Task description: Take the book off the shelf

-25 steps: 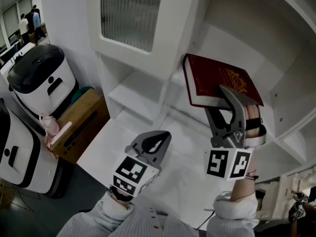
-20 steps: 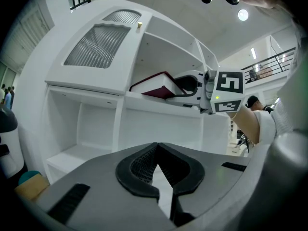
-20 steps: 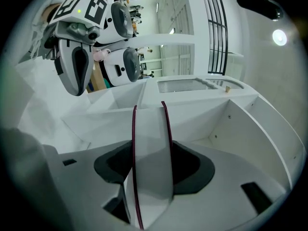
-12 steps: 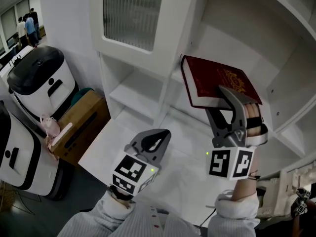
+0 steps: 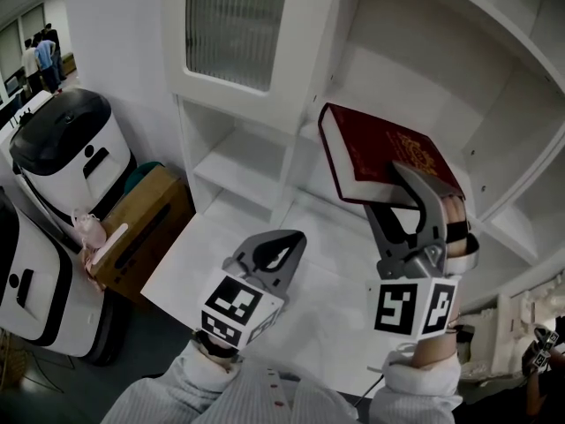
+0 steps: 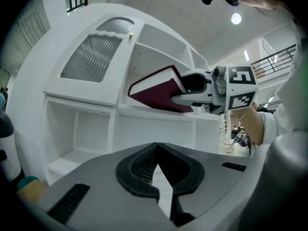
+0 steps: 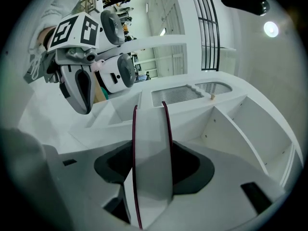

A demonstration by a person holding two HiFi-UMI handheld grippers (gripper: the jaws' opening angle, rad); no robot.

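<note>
A dark red hardcover book (image 5: 380, 153) with gold print on its cover hangs tilted in front of the open shelf compartment (image 5: 415, 69), clear of the boards. My right gripper (image 5: 410, 179) is shut on its lower page edge. In the right gripper view the book (image 7: 151, 148) stands on edge between the two jaws, white pages toward the camera. My left gripper (image 5: 287, 241) hangs lower and to the left, shut and holding nothing. The left gripper view shows the book (image 6: 156, 88) up high, in the right gripper (image 6: 192, 88).
The white shelf unit has a ribbed glass door (image 5: 238, 25) at upper left and open cubbies (image 5: 234, 162) below it. A cardboard box (image 5: 146, 215) and white machines (image 5: 75, 144) stand on the floor at left. People (image 5: 40, 56) stand far off.
The right gripper and the book have shifted a little down and leftward, away from the compartment. The left gripper has stayed put.
</note>
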